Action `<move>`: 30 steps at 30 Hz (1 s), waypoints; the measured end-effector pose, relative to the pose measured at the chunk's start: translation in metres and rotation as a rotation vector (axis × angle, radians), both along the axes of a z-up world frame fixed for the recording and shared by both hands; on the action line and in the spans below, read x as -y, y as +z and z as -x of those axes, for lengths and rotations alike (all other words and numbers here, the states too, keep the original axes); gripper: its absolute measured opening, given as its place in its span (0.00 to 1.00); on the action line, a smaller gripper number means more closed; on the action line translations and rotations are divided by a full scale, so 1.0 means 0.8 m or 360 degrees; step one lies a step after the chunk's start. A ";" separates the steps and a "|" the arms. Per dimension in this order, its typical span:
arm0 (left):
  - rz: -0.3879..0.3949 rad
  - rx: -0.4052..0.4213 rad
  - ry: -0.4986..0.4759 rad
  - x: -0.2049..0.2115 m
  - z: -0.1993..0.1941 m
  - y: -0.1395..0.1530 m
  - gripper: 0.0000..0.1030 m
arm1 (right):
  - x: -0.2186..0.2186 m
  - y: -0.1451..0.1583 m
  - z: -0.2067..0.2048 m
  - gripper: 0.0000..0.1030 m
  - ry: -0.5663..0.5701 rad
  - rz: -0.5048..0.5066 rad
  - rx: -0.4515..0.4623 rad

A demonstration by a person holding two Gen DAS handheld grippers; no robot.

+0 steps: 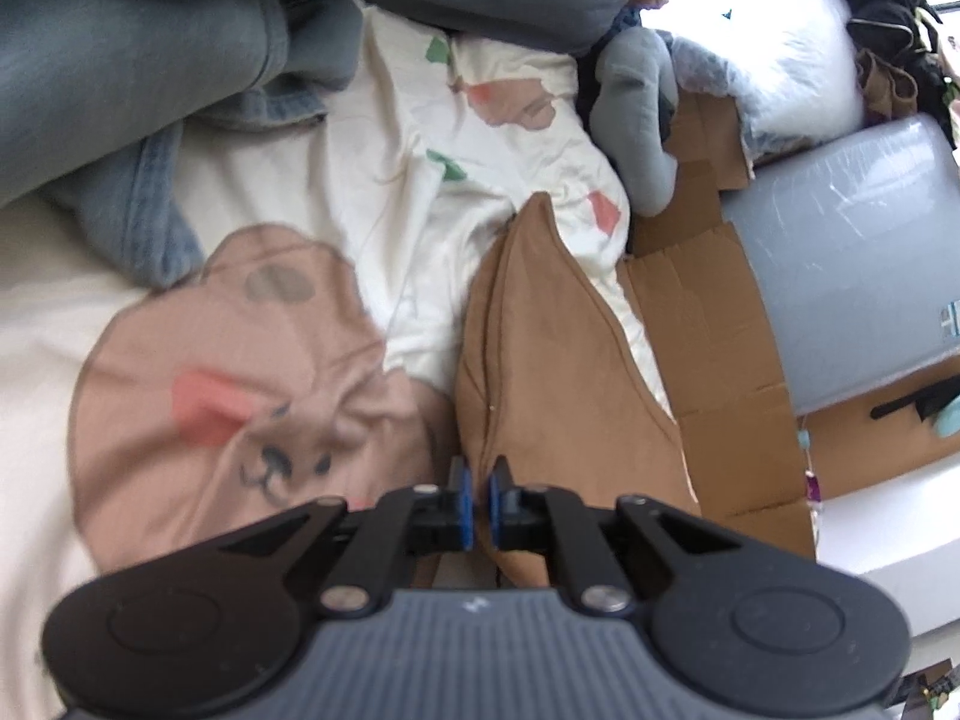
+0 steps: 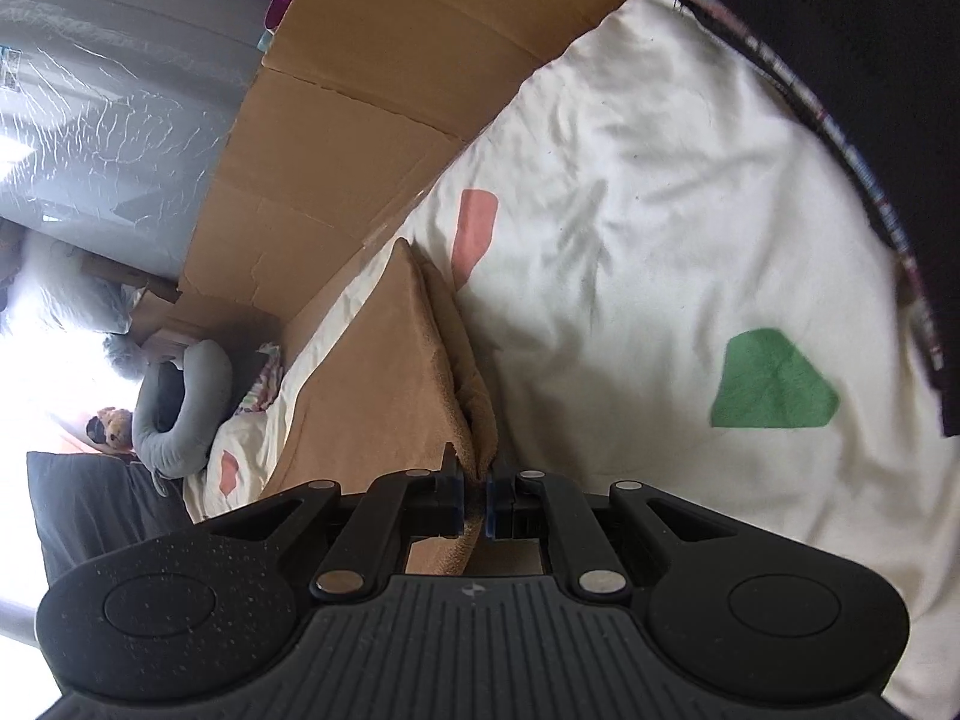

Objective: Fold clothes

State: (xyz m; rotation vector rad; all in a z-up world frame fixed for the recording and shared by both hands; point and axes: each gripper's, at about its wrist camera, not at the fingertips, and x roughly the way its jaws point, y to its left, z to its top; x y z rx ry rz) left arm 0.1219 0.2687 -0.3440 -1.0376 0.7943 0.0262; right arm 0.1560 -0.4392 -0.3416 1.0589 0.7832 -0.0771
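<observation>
- Fingers [image 2: 489,495] of the right gripper [image 2: 474,504] pinch a folded edge of the brown cloth [image 2: 384,378].
- Left gripper [image 1: 478,504] has its blue pads [image 1: 462,501] nearly pressed together, on a near edge of the same cloth [image 1: 552,360].
- Cloth lies on the cream bedcover [image 2: 630,228], beside cardboard [image 2: 372,96] on the far side.
- No writing can be read; a label [image 1: 948,321] on the grey wrapped bundle [image 1: 852,252] is blurred.
- Both grippers tilt downward over the bed.
</observation>
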 end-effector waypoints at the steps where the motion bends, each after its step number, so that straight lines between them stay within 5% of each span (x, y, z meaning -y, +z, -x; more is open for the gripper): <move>1: 0.0009 -0.0013 0.0002 0.002 0.005 0.000 0.05 | 0.002 0.002 0.002 0.04 0.0004 0.0006 -0.0004; 15: 0.0122 -0.0139 0.0029 0.023 0.064 0.004 0.05 | 0.017 0.040 0.023 0.04 0.0090 0.0121 -0.0065; 30: 0.0142 -0.0226 -0.0029 0.031 0.087 -0.003 0.05 | 0.024 0.026 0.054 0.04 0.0053 0.0139 -0.0213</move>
